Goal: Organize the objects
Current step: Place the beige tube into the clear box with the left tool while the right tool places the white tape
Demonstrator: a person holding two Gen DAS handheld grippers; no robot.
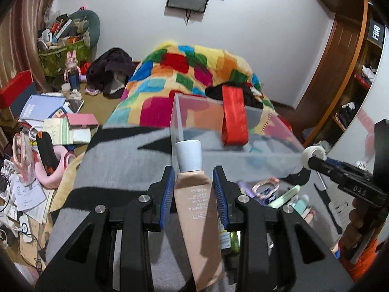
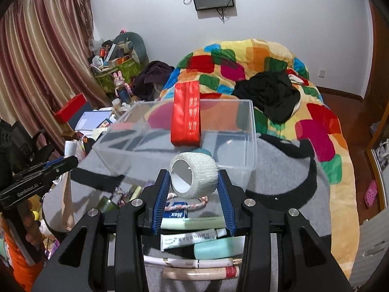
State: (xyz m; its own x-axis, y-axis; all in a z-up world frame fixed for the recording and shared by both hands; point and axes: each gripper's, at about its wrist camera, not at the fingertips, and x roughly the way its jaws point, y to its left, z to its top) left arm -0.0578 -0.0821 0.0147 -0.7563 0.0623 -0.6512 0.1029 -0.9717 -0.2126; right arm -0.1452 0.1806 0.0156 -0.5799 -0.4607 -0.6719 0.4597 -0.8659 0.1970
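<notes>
My left gripper is shut on a beige cosmetic tube with a white cap, held above the grey blanket. Ahead stands a clear plastic box with a red packet leaning inside it. My right gripper is shut on a white bandage roll, just in front of the clear box and the red packet. Below it, several tubes lie on the grey blanket. Each gripper shows in the other's view: the right gripper, the left gripper.
A colourful patchwork blanket with black clothing lies behind the box. Books and clutter cover the floor at left. A wooden wardrobe stands at right. A person's hand in an orange sleeve holds the left gripper.
</notes>
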